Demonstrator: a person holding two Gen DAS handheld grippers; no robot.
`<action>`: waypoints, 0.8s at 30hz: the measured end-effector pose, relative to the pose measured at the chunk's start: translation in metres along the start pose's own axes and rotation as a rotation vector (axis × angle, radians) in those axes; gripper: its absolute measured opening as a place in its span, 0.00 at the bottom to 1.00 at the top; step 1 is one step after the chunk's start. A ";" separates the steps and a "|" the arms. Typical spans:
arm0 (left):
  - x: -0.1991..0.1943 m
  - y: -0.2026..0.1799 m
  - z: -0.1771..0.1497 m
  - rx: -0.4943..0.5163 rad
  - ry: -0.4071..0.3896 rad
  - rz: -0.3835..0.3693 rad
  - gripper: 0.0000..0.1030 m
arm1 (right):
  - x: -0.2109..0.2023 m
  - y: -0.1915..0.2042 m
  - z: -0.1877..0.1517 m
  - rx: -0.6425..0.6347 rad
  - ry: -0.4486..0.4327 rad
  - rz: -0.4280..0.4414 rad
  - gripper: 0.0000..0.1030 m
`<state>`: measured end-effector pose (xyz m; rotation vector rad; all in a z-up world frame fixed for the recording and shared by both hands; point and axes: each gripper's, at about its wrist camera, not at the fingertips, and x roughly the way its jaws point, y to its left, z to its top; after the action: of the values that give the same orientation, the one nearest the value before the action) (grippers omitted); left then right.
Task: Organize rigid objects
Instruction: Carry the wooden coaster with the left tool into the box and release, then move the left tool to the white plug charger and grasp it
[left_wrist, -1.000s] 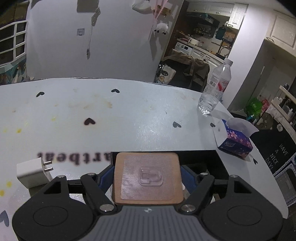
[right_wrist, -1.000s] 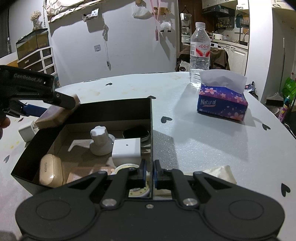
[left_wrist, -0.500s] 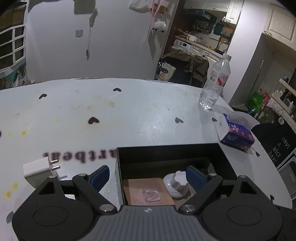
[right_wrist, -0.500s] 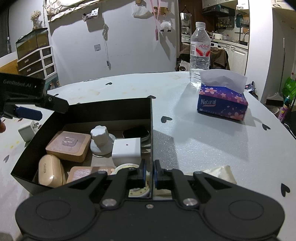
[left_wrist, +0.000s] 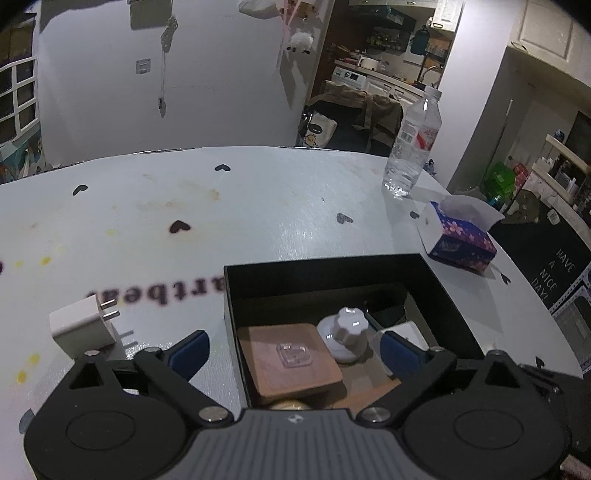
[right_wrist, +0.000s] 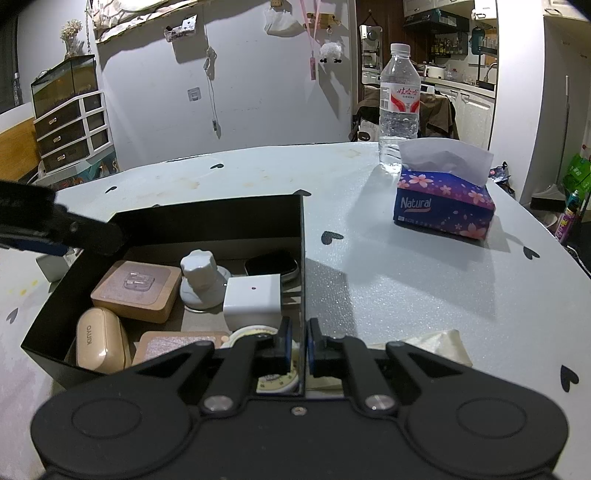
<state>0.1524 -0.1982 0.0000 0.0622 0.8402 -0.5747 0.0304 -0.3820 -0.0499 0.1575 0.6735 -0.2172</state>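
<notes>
While the left tool (left_wrist: 291, 350) spreads its jaws with nothing between them, the wooden block (left_wrist: 293, 360) lies flat inside the black box (left_wrist: 332, 269), beside the white knob (left_wrist: 347, 332). The right tool (right_wrist: 298, 345) is clenched on the box's side wall, steadying it. Next, I'd lift the left tool straight clear, then approach the white charger (left_wrist: 83, 326) on the tabletop (left_wrist: 258, 210) squarely.

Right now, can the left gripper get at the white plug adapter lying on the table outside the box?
Probably yes. The plug adapter lies in the open on the table, just beyond the left gripper, whose jaws are opening with nothing held; nothing stands between them.
</notes>
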 end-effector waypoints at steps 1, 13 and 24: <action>-0.002 0.000 -0.002 0.002 -0.001 0.000 0.98 | 0.000 0.000 0.000 0.000 0.000 0.000 0.08; -0.015 0.001 -0.024 0.022 -0.012 0.009 1.00 | 0.000 0.000 0.000 -0.001 0.000 -0.003 0.08; -0.035 0.021 -0.051 0.011 -0.045 0.024 1.00 | 0.000 0.000 0.000 -0.001 0.001 -0.003 0.08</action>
<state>0.1093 -0.1505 -0.0125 0.0685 0.7914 -0.5566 0.0307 -0.3822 -0.0502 0.1558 0.6746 -0.2196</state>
